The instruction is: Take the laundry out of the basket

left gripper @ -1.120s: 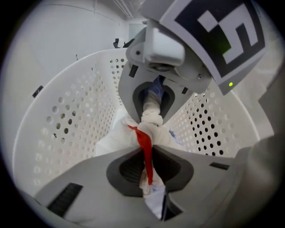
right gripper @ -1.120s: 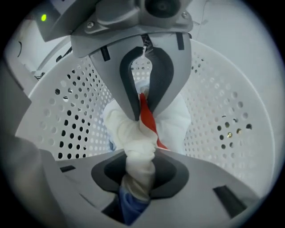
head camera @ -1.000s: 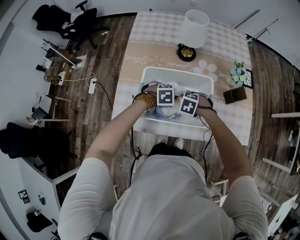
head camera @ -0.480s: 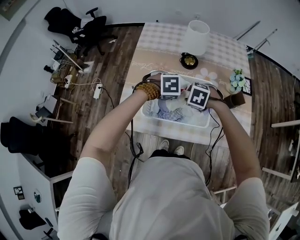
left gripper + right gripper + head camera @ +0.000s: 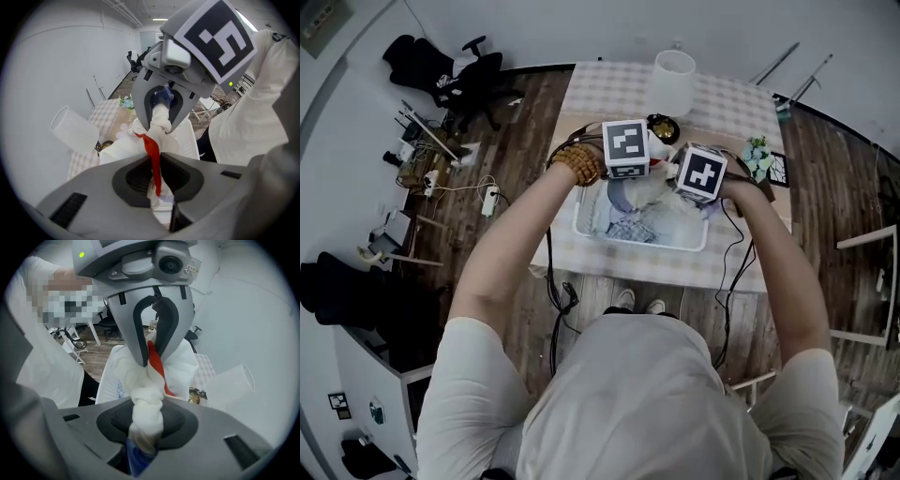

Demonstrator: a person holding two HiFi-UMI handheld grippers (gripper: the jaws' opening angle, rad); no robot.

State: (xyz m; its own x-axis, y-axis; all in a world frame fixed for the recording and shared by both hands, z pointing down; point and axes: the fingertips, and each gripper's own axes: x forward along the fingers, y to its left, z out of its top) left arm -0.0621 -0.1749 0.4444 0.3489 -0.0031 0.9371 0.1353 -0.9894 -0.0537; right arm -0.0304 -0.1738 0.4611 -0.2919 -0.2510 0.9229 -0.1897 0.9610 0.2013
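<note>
1. A white garment [image 5: 146, 401] with a red strip [image 5: 153, 154] is bunched and twisted over the basket [image 5: 642, 246], clamped in two places.
2. The left hand-held gripper [image 5: 156, 183] pinches the garment where the red strip runs, with its jaws nearly together on the cloth.
3. The right hand-held gripper [image 5: 145, 430] pinches a twisted white fold, and a bit of blue cloth shows at its jaws.
4. The two grippers face each other close together, and both point steeply down.
5. More laundry lies in the basket below, including a blue checked piece [image 5: 630, 228].
6. The basket stands at the near edge of the tabletop [image 5: 609, 89], which carries a checked cloth.
7. Beyond the basket stands a white lampshade [image 5: 672, 82], with flowers [image 5: 757, 155] off to the right.
</note>
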